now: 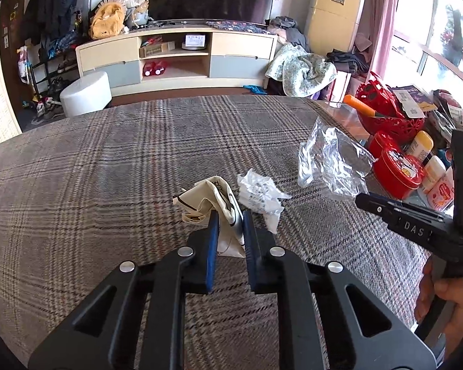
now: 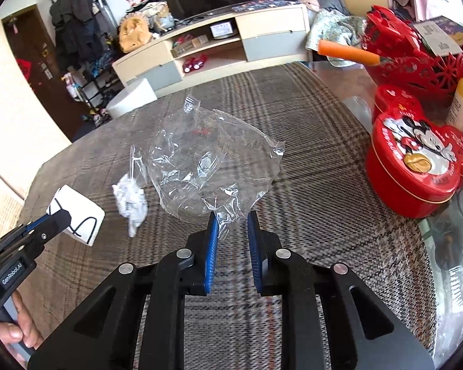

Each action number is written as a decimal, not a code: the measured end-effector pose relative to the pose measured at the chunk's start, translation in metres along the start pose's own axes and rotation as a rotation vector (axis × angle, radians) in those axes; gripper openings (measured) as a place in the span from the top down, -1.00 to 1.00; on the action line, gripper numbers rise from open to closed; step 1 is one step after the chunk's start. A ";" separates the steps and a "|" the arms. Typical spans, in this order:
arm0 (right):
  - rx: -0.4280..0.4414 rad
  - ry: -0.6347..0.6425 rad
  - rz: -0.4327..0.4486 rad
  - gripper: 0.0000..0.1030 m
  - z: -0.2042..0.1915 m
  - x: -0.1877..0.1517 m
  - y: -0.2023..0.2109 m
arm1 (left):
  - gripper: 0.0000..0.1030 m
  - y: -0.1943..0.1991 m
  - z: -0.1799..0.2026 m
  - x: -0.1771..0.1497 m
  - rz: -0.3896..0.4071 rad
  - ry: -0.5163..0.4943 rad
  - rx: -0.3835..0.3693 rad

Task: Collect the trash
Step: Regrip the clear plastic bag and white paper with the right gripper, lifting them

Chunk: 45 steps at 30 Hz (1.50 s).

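On the plaid tablecloth [image 1: 108, 160], the left gripper [image 1: 228, 215] holds a crumpled cream paper wrapper [image 1: 214, 203] between its blue pads; the paper looks lifted off the cloth, and the pads appear pressed against it, pinching it. In the right wrist view the same paper shows as a white block held up at that gripper's tip, which suggests it is being carried rather than merely touched.

Just beyond and to the right of the left tongs lies a small wad of crinkled white plastic [image 1: 260, 197], resting loose on the cloth; no tongs touch it, and it is likely the next piece to collect.

Further right, the right gripper [image 2: 233, 219] has the edge of a clear plastic bag [image 2: 206, 160] between its pads. The bag rises and spreads ahead of the tongs, so it seems gripped by one corner, though a gap shows between the pads beside the thin film.

Right of these tongs stands a red tin [image 2: 413, 166], apart from the trash.
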State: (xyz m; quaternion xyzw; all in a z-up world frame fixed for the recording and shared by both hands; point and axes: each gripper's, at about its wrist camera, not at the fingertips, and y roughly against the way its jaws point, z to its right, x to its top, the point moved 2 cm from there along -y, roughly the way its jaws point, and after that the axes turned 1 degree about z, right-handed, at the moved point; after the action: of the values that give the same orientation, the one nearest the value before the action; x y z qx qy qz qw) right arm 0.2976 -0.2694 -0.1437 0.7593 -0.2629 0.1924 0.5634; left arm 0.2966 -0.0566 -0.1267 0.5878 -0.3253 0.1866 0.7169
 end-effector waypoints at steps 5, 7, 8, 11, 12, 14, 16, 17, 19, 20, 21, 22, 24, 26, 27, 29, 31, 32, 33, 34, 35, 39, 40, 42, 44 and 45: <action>0.029 0.004 0.013 0.61 -0.010 0.004 0.004 | 0.74 0.013 -0.009 -0.005 0.006 -0.011 0.028; 0.045 0.015 0.013 0.61 -0.018 0.006 0.003 | 0.74 0.015 -0.012 -0.006 0.007 -0.012 0.033; 0.051 0.021 0.011 0.61 -0.023 0.006 0.001 | 0.74 0.016 -0.014 -0.006 0.008 -0.010 0.034; 0.087 0.036 0.000 0.61 -0.039 0.007 -0.006 | 0.74 0.017 -0.016 -0.006 0.008 -0.012 0.040; 0.104 0.040 -0.002 0.61 -0.046 0.007 -0.010 | 0.74 0.016 -0.016 -0.006 0.007 -0.015 0.043; 0.120 0.062 -0.003 0.61 -0.062 0.009 -0.016 | 0.74 0.017 -0.019 -0.006 0.008 -0.019 0.047; 0.122 0.085 -0.003 0.61 -0.075 0.010 -0.021 | 0.74 0.018 -0.024 -0.006 0.008 -0.014 0.048; 0.126 0.094 -0.006 0.61 -0.081 0.011 -0.024 | 0.74 0.020 -0.027 -0.006 0.008 -0.008 0.047; 0.126 0.113 -0.018 0.60 -0.093 0.012 -0.031 | 0.74 0.022 -0.033 -0.005 0.011 0.000 0.046; 0.125 0.117 -0.027 0.57 -0.096 0.011 -0.033 | 0.74 0.023 -0.034 -0.006 0.013 0.002 0.046; 0.123 0.121 -0.044 0.56 -0.100 0.010 -0.037 | 0.74 0.024 -0.036 -0.005 0.015 0.005 0.044; 0.117 0.123 -0.051 0.56 -0.103 0.009 -0.039 | 0.74 0.025 -0.037 -0.005 0.017 0.007 0.042; 0.096 0.131 -0.054 0.56 -0.106 0.006 -0.039 | 0.74 0.025 -0.038 -0.004 0.021 0.009 0.038; 0.071 0.133 -0.054 0.05 -0.107 0.003 -0.039 | 0.74 0.023 -0.038 -0.005 0.020 0.011 0.033; 0.051 0.126 -0.048 -0.25 -0.107 0.003 -0.038 | 0.74 0.023 -0.038 -0.005 0.019 0.013 0.028; 0.023 0.118 0.008 -0.76 -0.104 0.005 -0.031 | 0.74 0.022 -0.037 -0.005 0.022 0.011 0.019; 0.028 0.118 0.022 -0.76 -0.105 0.009 -0.029 | 0.74 0.022 -0.036 -0.006 0.027 0.007 0.017; 0.033 0.112 0.019 -0.76 -0.105 0.011 -0.031 | 0.74 0.022 -0.037 -0.006 0.029 0.006 0.016; 0.033 0.106 0.018 -0.76 -0.107 0.015 -0.034 | 0.74 0.023 -0.040 -0.005 0.031 0.005 0.015; 0.030 0.104 0.018 -0.76 -0.109 0.018 -0.038 | 0.74 0.023 -0.042 -0.005 0.033 0.007 0.015; 0.027 0.102 0.018 -0.76 -0.112 0.020 -0.041 | 0.74 0.023 -0.044 -0.004 0.036 0.009 0.014; 0.023 0.066 0.023 -0.74 -0.121 0.030 -0.057 | 0.73 0.024 -0.048 -0.003 0.045 0.005 0.015; 0.022 0.052 0.026 -0.74 -0.122 0.032 -0.061 | 0.73 0.024 -0.049 -0.002 0.047 0.004 0.015; 0.030 0.026 0.026 -0.74 -0.122 0.032 -0.065 | 0.73 0.024 -0.051 -0.001 0.046 0.004 0.015; 0.025 0.007 0.032 -0.74 -0.122 0.034 -0.068 | 0.73 0.025 -0.054 0.001 0.050 0.004 0.013; 0.023 -0.003 0.042 -0.74 -0.121 0.036 -0.069 | 0.73 0.025 -0.054 0.001 0.051 0.005 0.012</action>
State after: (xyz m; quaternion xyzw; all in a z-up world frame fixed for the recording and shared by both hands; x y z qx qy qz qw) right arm 0.3691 -0.1443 -0.1388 0.7604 -0.2772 0.2063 0.5499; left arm 0.2949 0.0016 -0.1133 0.5831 -0.3372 0.2080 0.7092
